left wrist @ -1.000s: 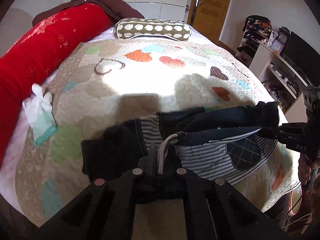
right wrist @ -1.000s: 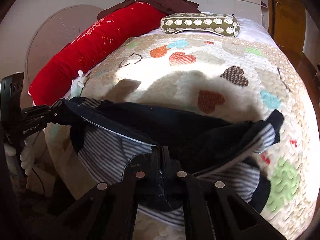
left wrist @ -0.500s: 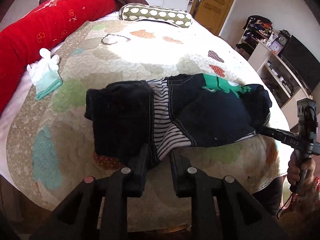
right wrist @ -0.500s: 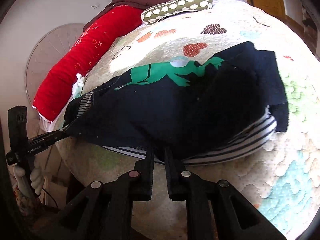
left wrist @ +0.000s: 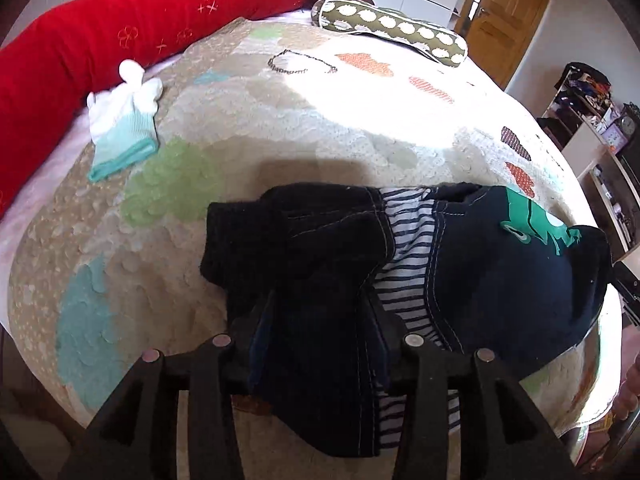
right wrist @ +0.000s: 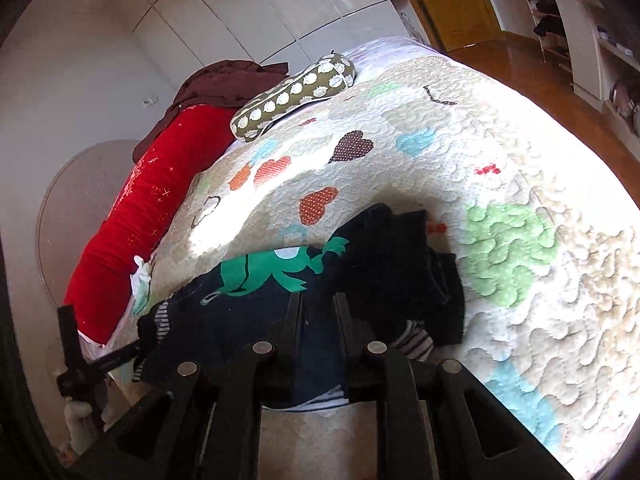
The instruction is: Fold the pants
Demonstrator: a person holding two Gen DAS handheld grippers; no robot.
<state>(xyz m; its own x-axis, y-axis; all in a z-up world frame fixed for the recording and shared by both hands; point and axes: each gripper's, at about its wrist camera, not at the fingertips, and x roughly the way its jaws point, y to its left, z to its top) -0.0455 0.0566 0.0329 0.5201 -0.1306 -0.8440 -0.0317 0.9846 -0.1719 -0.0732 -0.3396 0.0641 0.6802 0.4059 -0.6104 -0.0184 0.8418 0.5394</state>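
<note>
The dark navy pants with a striped lining and a green patch lie folded on the quilt near the bed's front edge; they also show in the right wrist view. My left gripper is open, its fingers spread either side of the near edge of the pants. My right gripper is open too, with the cloth lying between its fingers at the other end. The left gripper shows at the far left of the right wrist view.
The quilt covers the bed. A white and teal glove lies at the left by a long red bolster. A spotted olive cushion lies at the far end. Shelves and a wooden door stand to the right.
The pants were held up, then laid down folded on the quilt. Both grippers have since opened and let go of the cloth.
</note>
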